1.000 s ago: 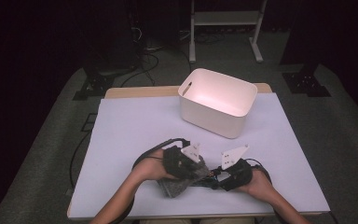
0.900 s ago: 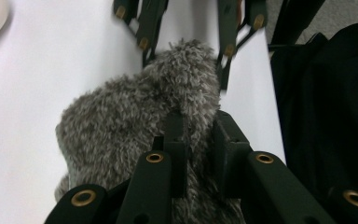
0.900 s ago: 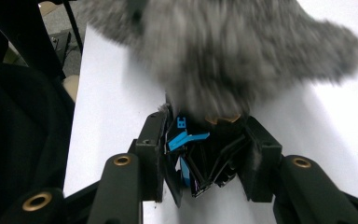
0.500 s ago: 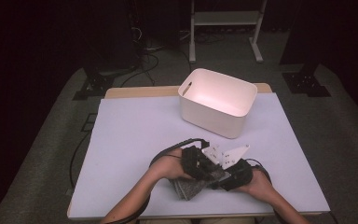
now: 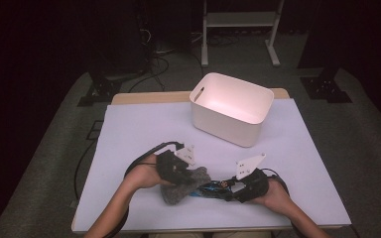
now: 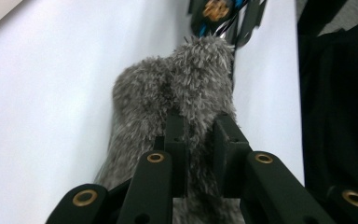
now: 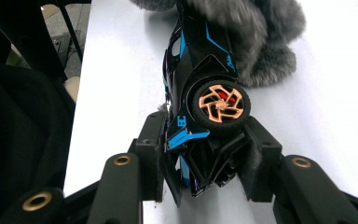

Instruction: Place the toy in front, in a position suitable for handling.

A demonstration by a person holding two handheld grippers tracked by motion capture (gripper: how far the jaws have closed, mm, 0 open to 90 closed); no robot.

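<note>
A black and blue toy car (image 7: pixel 200 60) with orange wheels lies on its side on the white table (image 5: pixel 144 129), near the front edge. My right gripper (image 7: pixel 205 158) is shut on the car's rear end and shows at front right in the high view (image 5: pixel 229 190). A grey fluffy cloth (image 6: pixel 177 88) is pinched between the jaws of my left gripper (image 6: pixel 200 135). The cloth (image 5: pixel 186 186) rests against the car's (image 5: pixel 209 188) other end, with the left gripper (image 5: pixel 187 177) just above it. The cloth (image 7: pixel 265 37) covers the car's front in the right gripper view.
A white plastic bin (image 5: pixel 230 106) stands open at the back of the table, right of centre. Cables trail from both grippers over the front edge. Beyond the table lie a dark floor, cables and a white stand (image 5: pixel 238 20).
My left gripper carried the cloth to the right over the car, then drew it back to the left. The right gripper and the car stayed put.
</note>
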